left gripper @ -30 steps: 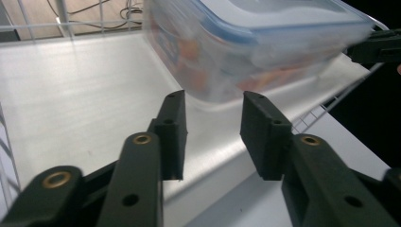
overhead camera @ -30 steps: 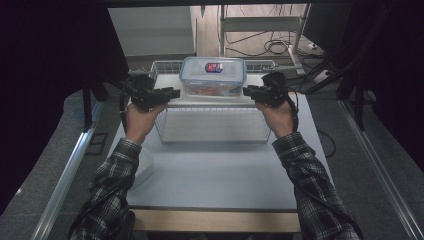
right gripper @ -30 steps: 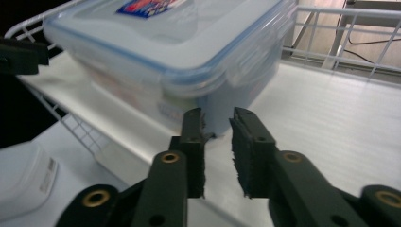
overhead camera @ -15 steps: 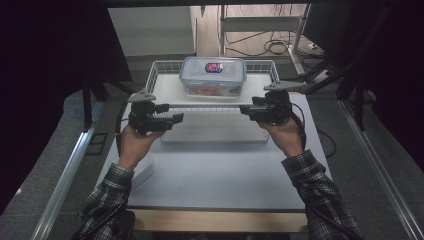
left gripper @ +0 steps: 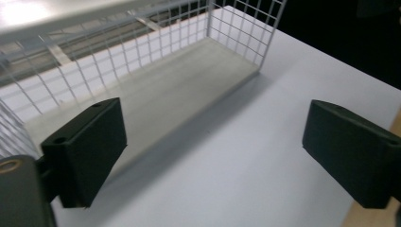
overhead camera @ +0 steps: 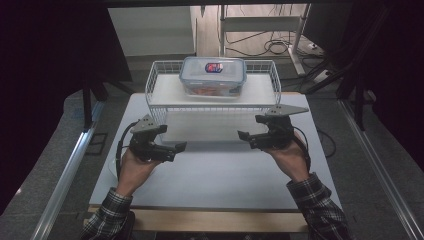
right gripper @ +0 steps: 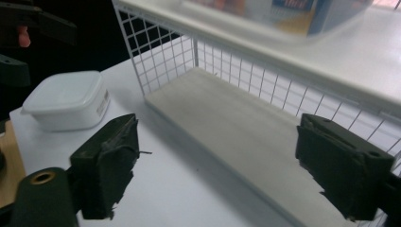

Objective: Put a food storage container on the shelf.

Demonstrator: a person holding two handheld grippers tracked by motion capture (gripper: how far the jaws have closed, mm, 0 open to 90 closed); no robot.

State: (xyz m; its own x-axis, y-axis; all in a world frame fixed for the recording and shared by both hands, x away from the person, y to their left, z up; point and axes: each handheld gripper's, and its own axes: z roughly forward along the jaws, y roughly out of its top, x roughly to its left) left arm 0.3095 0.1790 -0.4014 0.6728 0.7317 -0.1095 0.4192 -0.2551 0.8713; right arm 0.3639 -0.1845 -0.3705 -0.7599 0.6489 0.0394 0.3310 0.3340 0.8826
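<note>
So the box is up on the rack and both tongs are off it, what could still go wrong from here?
1. The clear lidded box sits toward the front of the wire rack's top shelf; a knock to the rack might shift it.
2. Both open tongs, left and right, sit close in front of the rack, so moving forward could catch the mesh.
3. The small white tub sits on the table near the left hand and could get swept.
</note>
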